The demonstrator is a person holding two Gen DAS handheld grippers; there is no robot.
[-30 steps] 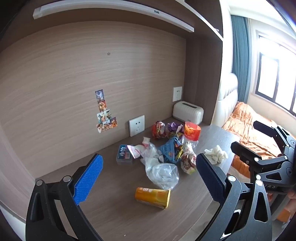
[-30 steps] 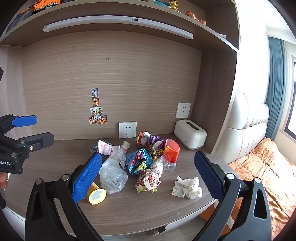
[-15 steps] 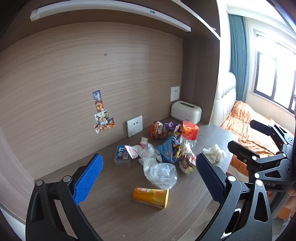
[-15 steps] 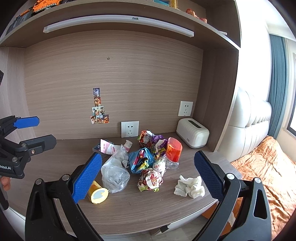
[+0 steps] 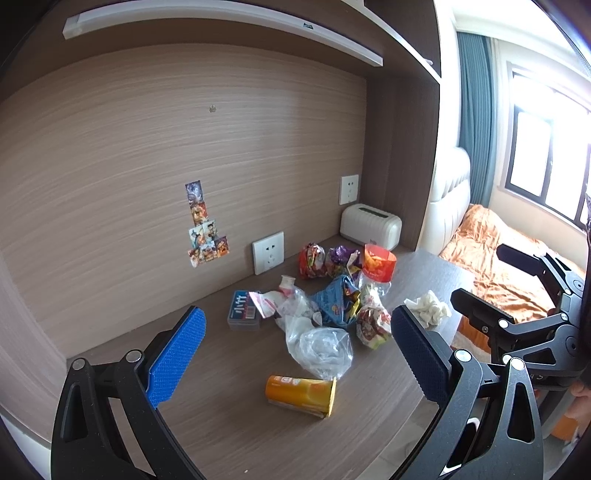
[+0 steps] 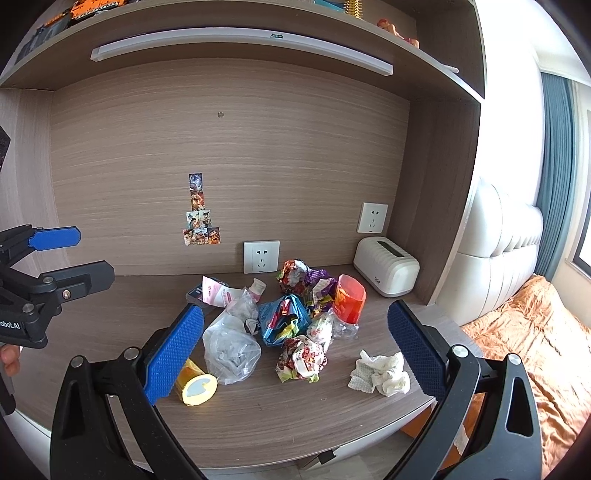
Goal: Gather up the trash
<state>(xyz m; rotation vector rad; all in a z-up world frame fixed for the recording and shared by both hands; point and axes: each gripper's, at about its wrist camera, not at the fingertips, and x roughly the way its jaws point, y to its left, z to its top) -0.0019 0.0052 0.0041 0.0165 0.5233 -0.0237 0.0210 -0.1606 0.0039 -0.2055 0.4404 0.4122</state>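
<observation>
Trash is heaped mid-desk (image 6: 110,325): one clear plastic bag (image 6: 231,350), one blue wrapper (image 6: 282,323), one red cup (image 6: 349,299), one orange tube (image 5: 301,395) lying nearest, one white tissue wad (image 6: 380,373) apart at the right. A white box (image 6: 386,271) and two wall sockets are seen behind. The left gripper (image 5: 295,354) and right gripper (image 6: 295,349) are held wide open, empty, short of the heap

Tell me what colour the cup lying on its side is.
Orange cup, pale yellow base; clearest in the left wrist view.

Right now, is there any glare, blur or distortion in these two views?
Left wrist view: the window is blown out white, and fisheye bends the wall panel. Right wrist view: even light, the desk trash sharp, the shelf edges curved.
</observation>
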